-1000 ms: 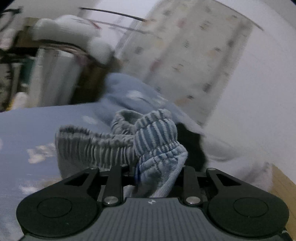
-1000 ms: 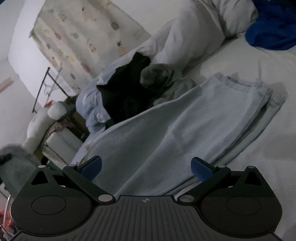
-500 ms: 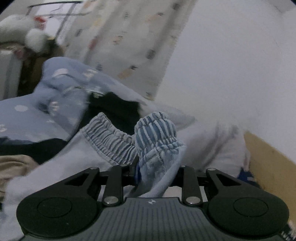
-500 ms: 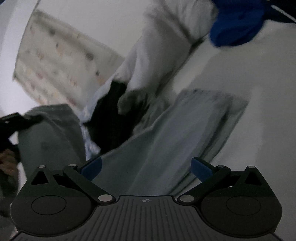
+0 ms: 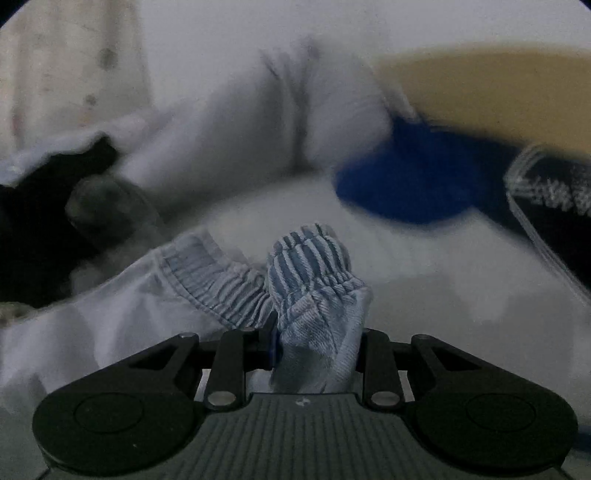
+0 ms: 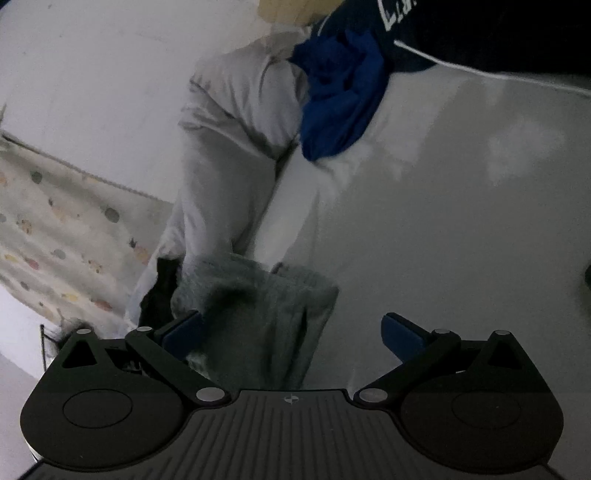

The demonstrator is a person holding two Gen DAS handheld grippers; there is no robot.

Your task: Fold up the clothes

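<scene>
Swung toward the headboard since a second ago, the left gripper (image 5: 314, 332) stays clamped on the pale-blue trousers' waistband (image 5: 314, 266), above the white bed (image 5: 424, 291). Right gripper (image 6: 291, 332) fingers spread wide, empty, over grey fleece (image 6: 258, 306).

Bed (image 6: 461, 221) with white sheet filled right half of right wrist frame. Bright blue garment (image 6: 336, 96) lay crumpled on it at upper centre, touching white pillow (image 6: 236, 122) to its left. Dark navy garment (image 6: 461, 33) with white lettering lay at top right. Grey fuzzy cloth (image 6: 258, 302) lay lower centre. Black garment (image 5: 33, 229) lay at left of left wrist frame.
</scene>
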